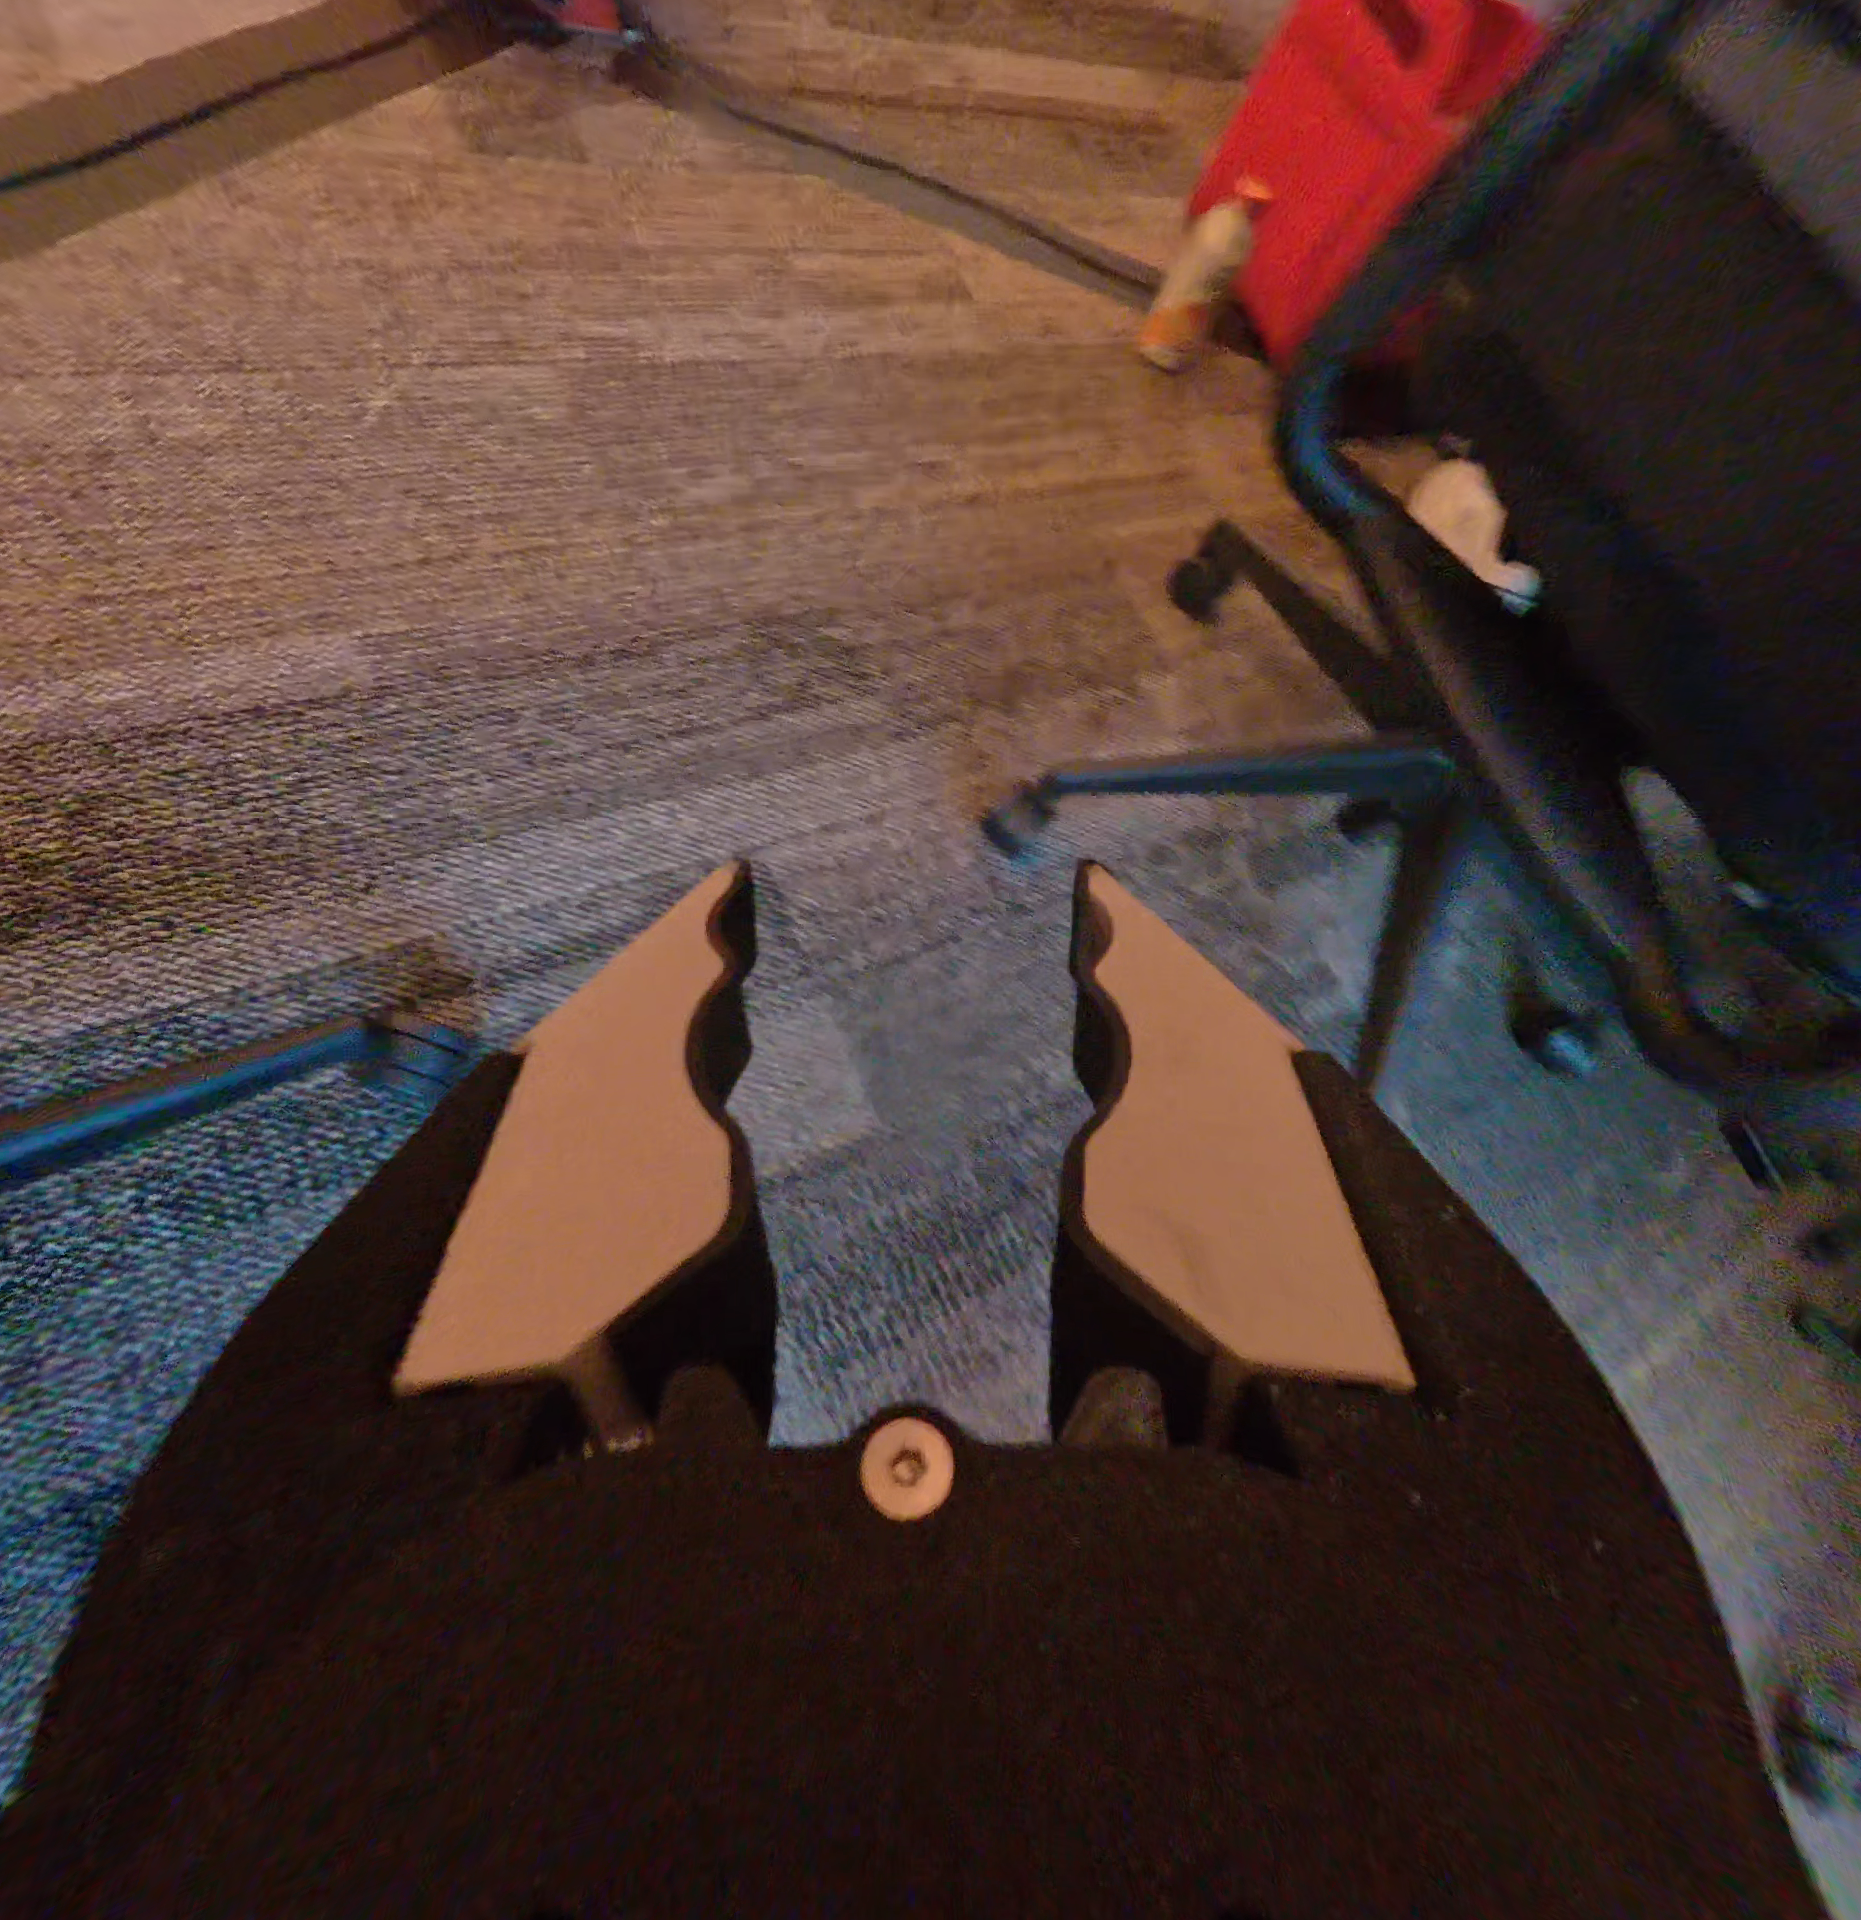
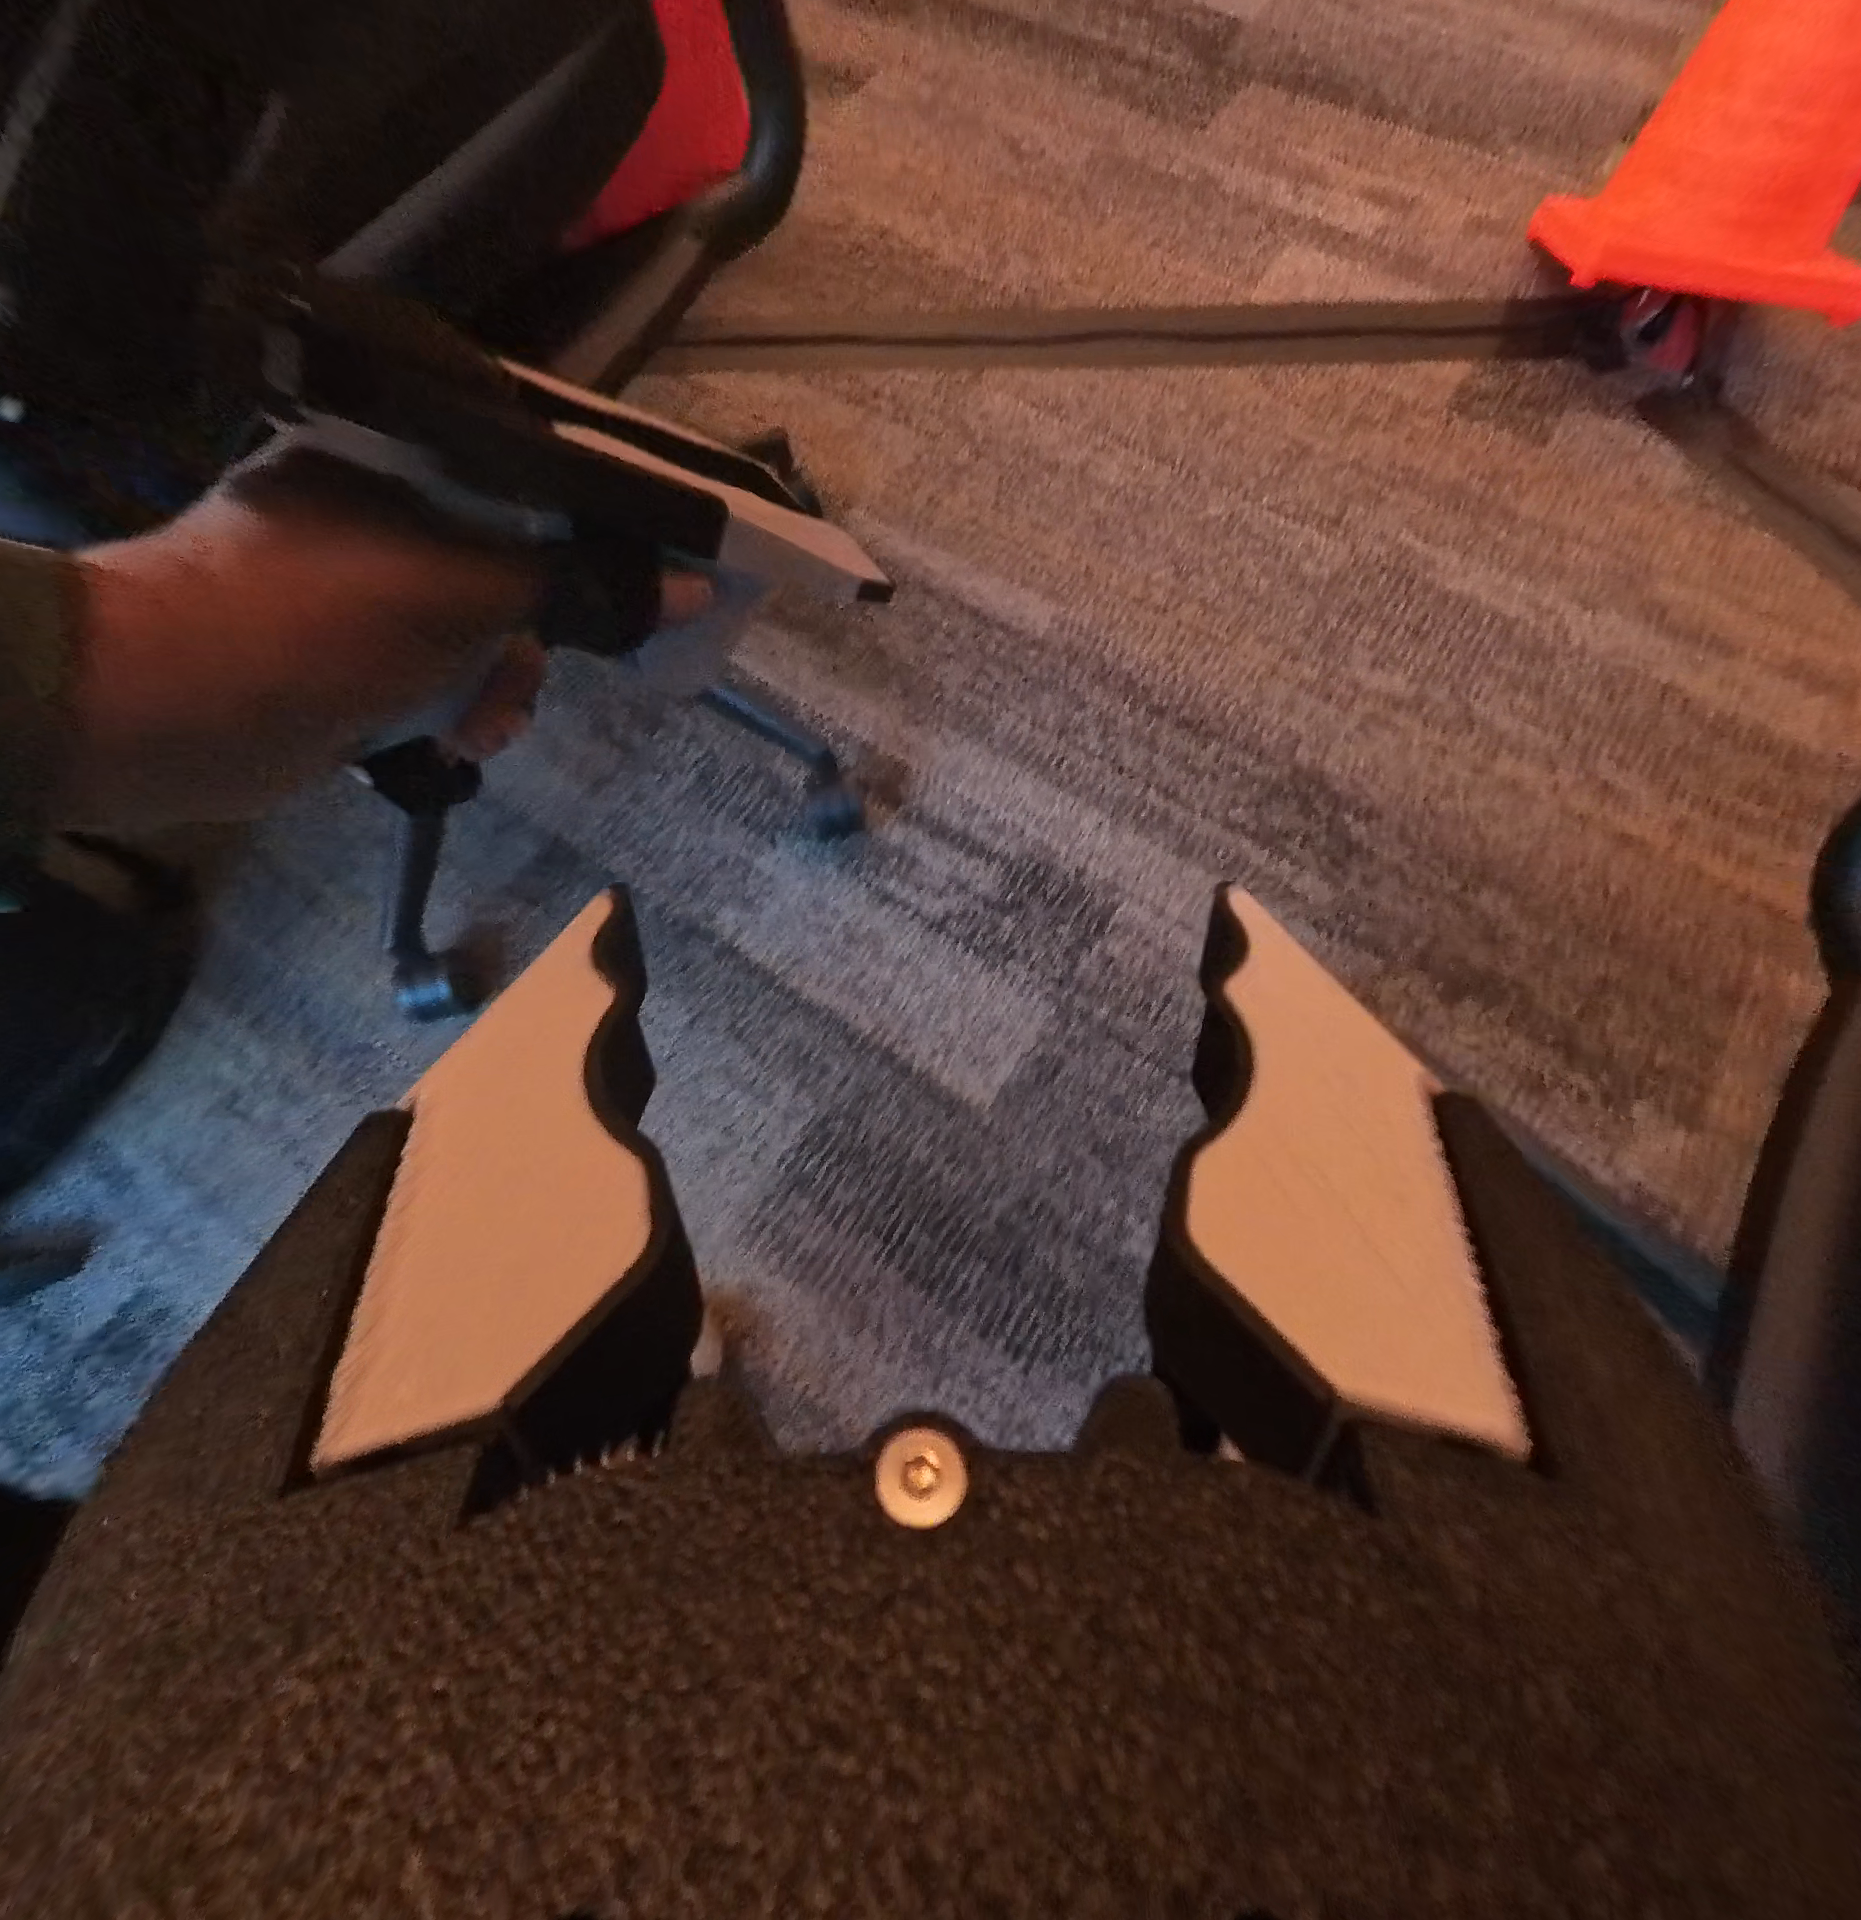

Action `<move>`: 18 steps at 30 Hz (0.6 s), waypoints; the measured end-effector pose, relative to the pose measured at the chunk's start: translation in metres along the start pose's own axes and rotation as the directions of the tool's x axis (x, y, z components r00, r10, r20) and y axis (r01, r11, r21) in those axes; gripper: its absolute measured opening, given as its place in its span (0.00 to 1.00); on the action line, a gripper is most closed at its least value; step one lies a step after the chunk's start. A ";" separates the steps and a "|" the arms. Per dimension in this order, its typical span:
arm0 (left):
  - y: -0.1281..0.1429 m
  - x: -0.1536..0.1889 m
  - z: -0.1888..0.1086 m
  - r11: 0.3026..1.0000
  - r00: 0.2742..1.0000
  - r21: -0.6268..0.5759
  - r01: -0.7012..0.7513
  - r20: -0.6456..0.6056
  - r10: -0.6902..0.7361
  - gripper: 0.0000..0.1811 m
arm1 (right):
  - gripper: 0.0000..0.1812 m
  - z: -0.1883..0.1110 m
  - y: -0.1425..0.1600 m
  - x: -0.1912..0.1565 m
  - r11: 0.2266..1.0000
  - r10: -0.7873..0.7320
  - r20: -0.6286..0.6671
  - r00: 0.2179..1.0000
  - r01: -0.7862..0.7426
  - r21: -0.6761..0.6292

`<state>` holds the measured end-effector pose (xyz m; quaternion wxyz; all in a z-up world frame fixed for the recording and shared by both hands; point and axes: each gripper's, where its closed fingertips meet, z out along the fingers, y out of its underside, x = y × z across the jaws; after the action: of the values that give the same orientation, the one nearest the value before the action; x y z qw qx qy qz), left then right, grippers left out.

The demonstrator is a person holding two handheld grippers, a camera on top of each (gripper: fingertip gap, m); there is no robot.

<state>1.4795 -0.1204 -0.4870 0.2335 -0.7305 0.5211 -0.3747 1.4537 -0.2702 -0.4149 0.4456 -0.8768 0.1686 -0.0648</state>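
1. Above grey carpet (image 1: 593, 520), the left gripper (image 1: 910, 883) hangs with its fingers parted and nothing between them.
2. To its right stands a black office chair (image 1: 1632, 520); one caster leg (image 1: 1217, 779) reaches close to the fingertips.
3. Behind the chair sit a red container (image 1: 1341, 156) and a small blurred bottle (image 1: 1196, 281).
4. The right gripper (image 2: 921, 904) is spread wider, also empty, over the same carpet.
5. In its view, a hand (image 2: 282, 644) holds the left gripper at left; an orange cone (image 2: 1736, 156) stands far right, beside a dark floor strip (image 2: 1113, 338).
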 end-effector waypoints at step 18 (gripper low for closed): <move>0.111 -0.476 0.211 0.834 0.564 0.124 0.538 0.682 -0.466 0.27 | 0.56 0.381 -0.101 0.235 0.972 -0.225 0.151 0.963 0.211 0.104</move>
<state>1.4971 0.2762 -0.8416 0.2568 -0.9433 0.1844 -0.1011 1.7977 -0.0088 -0.5687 0.4858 -0.8721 0.0312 -0.0496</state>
